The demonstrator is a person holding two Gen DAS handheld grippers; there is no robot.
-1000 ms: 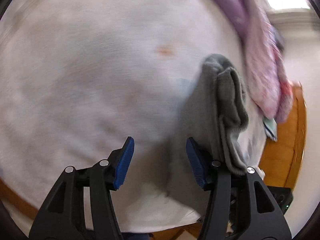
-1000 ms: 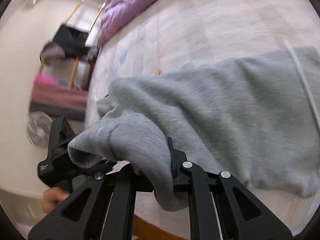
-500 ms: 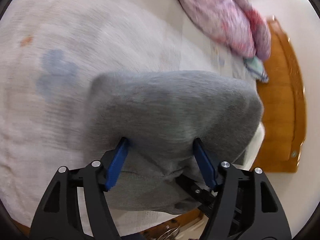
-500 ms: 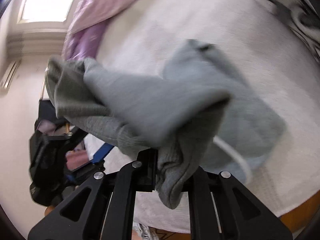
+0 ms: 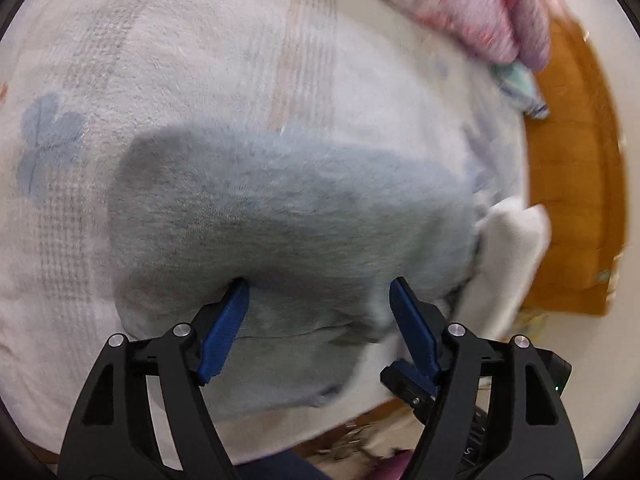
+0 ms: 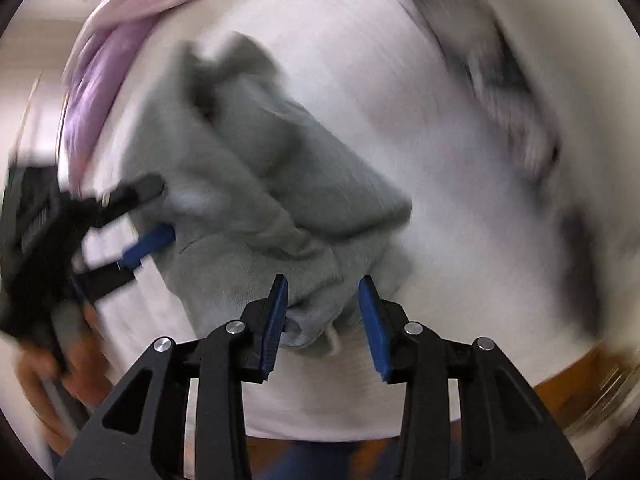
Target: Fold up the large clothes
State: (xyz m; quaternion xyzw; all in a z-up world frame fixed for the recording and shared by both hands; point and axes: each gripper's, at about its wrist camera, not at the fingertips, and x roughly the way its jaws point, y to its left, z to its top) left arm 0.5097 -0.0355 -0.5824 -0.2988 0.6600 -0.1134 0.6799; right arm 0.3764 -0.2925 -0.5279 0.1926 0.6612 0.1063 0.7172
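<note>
Left wrist view: grey fleece garment, folded into a thick pad, lying on the bed close to its near edge, toward the near right corner; the bed cover is pale pink-white with faint stripes and a blue flower motif at the left. Left tool, black frame with blue pads, stands wide apart over the near part of the garment; its jaws have just been opening, the cloth lies under and between them, and the pads do not press on it. A white folded cloth hangs at the bed's right edge, touching the garment's right end. Pink patterned bedding is heaped at the far right corner, with a small blue-green patterned cloth just below it. Wooden bed frame, orange-brown, runs along the right edge. No containers show in this view. Right wrist view, blurred: the same grey fleece garment lies bunched on the bed, reaching from mid-bed to the near edge, with a white drawstring end at its near hem. Right tool is partly apart, its jaws having just been opening; the near hem lies between the pads, but neither pad presses on it. The left tool appears at the garment's left side, held by a hand. Lilac bedding lies at the far left; a dark patterned item at the far right is too blurred to identify. No containers here either.
</note>
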